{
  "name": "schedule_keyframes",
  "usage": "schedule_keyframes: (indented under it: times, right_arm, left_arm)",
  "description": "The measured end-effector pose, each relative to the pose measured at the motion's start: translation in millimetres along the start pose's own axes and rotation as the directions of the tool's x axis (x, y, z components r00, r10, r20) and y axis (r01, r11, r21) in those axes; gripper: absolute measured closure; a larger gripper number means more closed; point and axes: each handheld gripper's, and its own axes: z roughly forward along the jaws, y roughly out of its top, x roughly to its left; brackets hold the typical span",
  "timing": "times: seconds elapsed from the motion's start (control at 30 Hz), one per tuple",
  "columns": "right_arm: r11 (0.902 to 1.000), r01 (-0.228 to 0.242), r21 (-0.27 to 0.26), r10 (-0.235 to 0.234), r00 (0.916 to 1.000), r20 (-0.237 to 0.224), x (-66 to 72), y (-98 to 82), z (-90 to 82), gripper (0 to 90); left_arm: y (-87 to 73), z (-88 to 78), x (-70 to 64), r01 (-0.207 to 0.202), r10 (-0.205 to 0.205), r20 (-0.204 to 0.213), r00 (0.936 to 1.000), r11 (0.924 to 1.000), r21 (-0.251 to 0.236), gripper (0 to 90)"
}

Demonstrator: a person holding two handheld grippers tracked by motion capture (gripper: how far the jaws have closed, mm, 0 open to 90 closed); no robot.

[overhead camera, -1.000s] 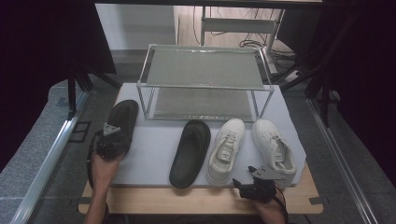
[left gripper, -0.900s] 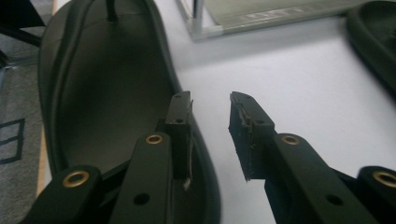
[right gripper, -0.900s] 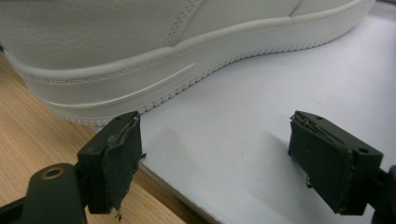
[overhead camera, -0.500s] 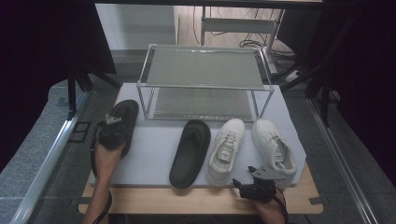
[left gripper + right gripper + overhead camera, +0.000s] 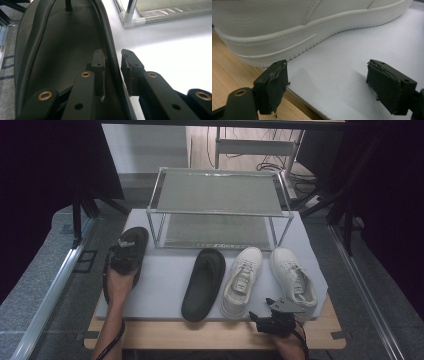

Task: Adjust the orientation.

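Note:
A black slipper [image 5: 134, 240] lies at the left end of the white mat [image 5: 160, 285]. My left gripper [image 5: 125, 251] hovers over it. In the left gripper view my left gripper [image 5: 112, 53] straddles the black slipper's [image 5: 62, 50] right rim, one jaw inside and one over the mat. The jaws have just been closing, and a thin gap still shows beside the rim. A second black slipper [image 5: 202, 285] and two white sneakers [image 5: 242, 280] [image 5: 295, 280] lie in a row. My right gripper [image 5: 265, 311] rests open at the front edge, close to a white sneaker [image 5: 299, 20] with nothing between its jaws [image 5: 327, 65].
A two-tier metal mesh rack [image 5: 220, 205] stands at the back of the mat. A strip of wooden table [image 5: 200, 335] shows in front of the mat. Metal rails run along both sides, and dark frame legs stand behind.
My left gripper has moved along the left slipper, away from the person and toward the rack. The right gripper and the shoes have stayed put.

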Motion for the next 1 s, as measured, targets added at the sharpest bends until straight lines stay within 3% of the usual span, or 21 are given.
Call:
schedule_keyframes:
  times: [0.53, 1.0]
  right_arm:
    - [1.0000, 0.000, 0.000, 0.000, 1.0000, 0.001, 0.1, 0.0, 0.0, 17.5]
    - [1.0000, 0.001, 0.002, -0.001, 1.0000, 0.001, 0.0, 0.1, -0.1, 17.5]
  left_arm:
    - [-3.8, -11.7, 7.0, 0.026, -0.026, -0.021, 0.9994, 0.9997, -0.003, 83.7]
    - [-15.4, -41.7, 6.8, -0.009, 0.009, -0.012, 0.9999, 0.9993, -0.036, 83.8]
